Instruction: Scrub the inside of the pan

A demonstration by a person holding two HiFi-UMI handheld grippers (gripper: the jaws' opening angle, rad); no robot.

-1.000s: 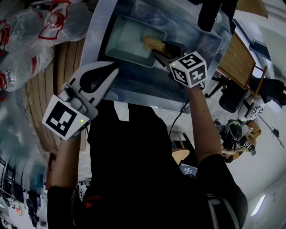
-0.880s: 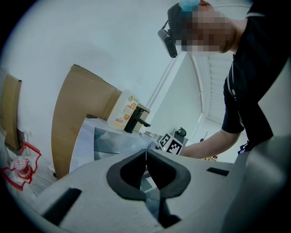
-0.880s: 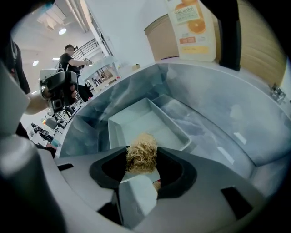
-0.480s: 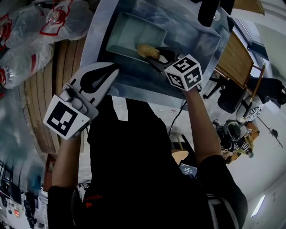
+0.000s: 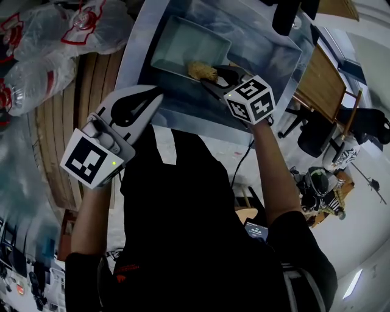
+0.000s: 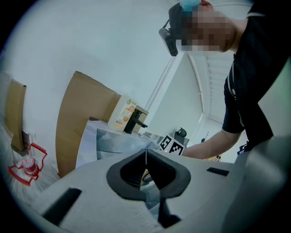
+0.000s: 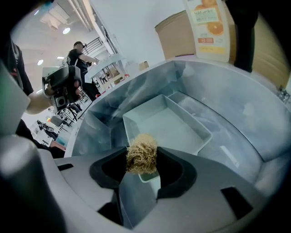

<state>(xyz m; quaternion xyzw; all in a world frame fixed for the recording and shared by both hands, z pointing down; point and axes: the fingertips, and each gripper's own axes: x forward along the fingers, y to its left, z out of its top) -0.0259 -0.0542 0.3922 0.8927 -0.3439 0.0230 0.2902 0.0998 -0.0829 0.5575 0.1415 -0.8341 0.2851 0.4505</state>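
Note:
A pale rectangular pan (image 5: 183, 44) (image 7: 172, 125) lies inside the steel sink (image 5: 268, 58) (image 7: 245, 132). My right gripper (image 5: 210, 74) (image 7: 142, 157) is shut on a tan fibrous scrubber (image 5: 202, 71) (image 7: 142, 154) and holds it over the pan's near rim. My left gripper (image 5: 152, 100) (image 6: 145, 152) hovers outside the sink at its near left edge, jaws closed together with nothing between them.
A black faucet (image 5: 285, 18) (image 6: 134, 122) stands at the sink's far side, with an orange-labelled soap bottle (image 7: 207, 27) (image 6: 122, 113) beside it. Plastic bags (image 5: 42, 42) lie on the wooden counter to the left. Cardboard (image 6: 86, 118) leans behind the sink.
The right gripper with the scrubber has pulled back from inside the pan toward its near rim, moving slightly left. The left gripper has stayed put.

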